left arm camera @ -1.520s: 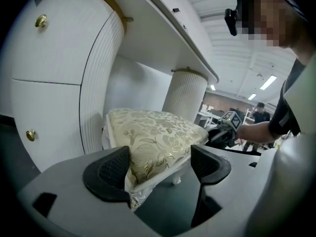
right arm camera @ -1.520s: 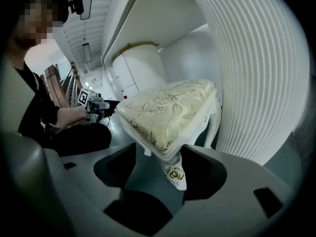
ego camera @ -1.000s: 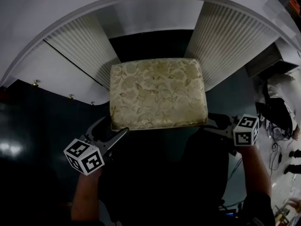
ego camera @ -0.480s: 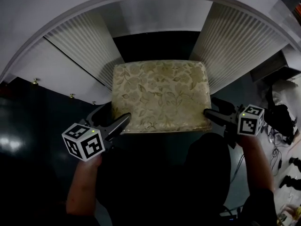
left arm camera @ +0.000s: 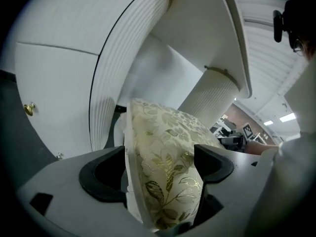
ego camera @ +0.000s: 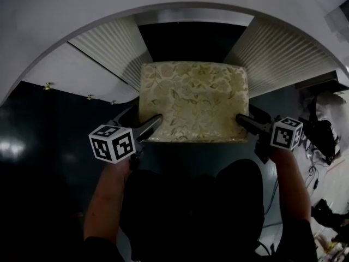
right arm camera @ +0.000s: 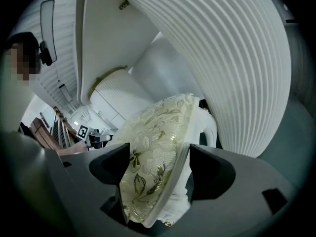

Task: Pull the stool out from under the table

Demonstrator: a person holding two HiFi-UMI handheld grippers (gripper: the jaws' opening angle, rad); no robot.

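Stool: as we looked steeply down, the square stool with a cream-and-gold floral fabric seat (ego camera: 193, 100) lay at the middle of the head view. Its whole seat showed on the near side of the table's curved rim.
Table: the white table with a curved edge (ego camera: 82, 15) arched across 12 o'clock. Its two white ribbed supports flanked the stool, one at 10 o'clock (ego camera: 112, 48) and one at 2 o'clock (ego camera: 283, 53), with a dark recess between them beyond the stool's far edge.
Left gripper: we held the grey two-jaw left gripper (left arm camera: 159, 157) at the seat's 8 o'clock corner. Its jaws stood spread and had just been opening, with the padded seat edge between them, one jaw over the fabric and one under the white seat base. We could not tell whether either pad touched it.
Right gripper: the matching right gripper (right arm camera: 159, 152) sat at the seat's 4 o'clock corner. Its jaws were likewise spread and had just been opening, straddling the cushion edge and the white frame beneath.
Marker cubes: one black-and-white cube (ego camera: 112, 142) rode at 8 o'clock and the other (ego camera: 285, 132) at 4 o'clock.
Floor: the dark glossy floor (ego camera: 43, 130) lay around the stool.
Knobs: small brass knobs (ego camera: 48, 86) dotted the white panel at 9 o'clock.
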